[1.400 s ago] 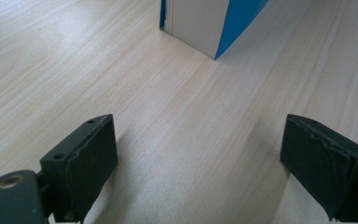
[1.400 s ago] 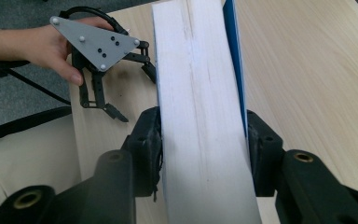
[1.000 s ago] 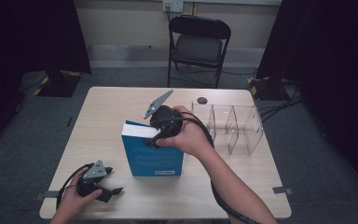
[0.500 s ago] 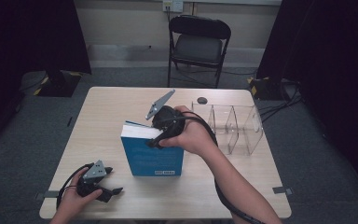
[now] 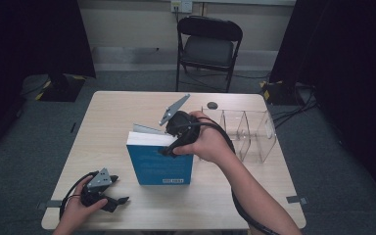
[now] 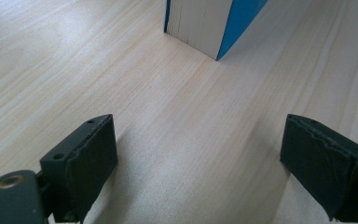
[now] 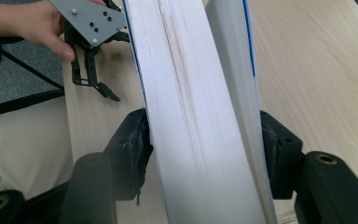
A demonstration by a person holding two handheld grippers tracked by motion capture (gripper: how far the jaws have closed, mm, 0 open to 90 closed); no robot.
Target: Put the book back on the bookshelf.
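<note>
Book (image 5: 160, 164) upright at frame centre, right tool (image 5: 172, 145) clamped on its top edge; left tool (image 5: 119, 201) open, idle lower left; transfer to clear organiser (image 5: 254, 134) appears outstanding.

left tool (image 5: 120, 200) low, jaws apart, right tool (image 5: 169, 147) raised, clamped

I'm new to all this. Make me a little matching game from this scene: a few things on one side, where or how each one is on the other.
Things:
1. blue book
2. left hand-held gripper
3. right hand-held gripper
4. clear plastic organizer

States:
A. open, low over the table's near left corner
B. standing upright mid-table
C. on the table's right side, beyond the arm
D. clamped on the book's top edge

Pairs: 1-B, 2-A, 3-D, 4-C
</note>
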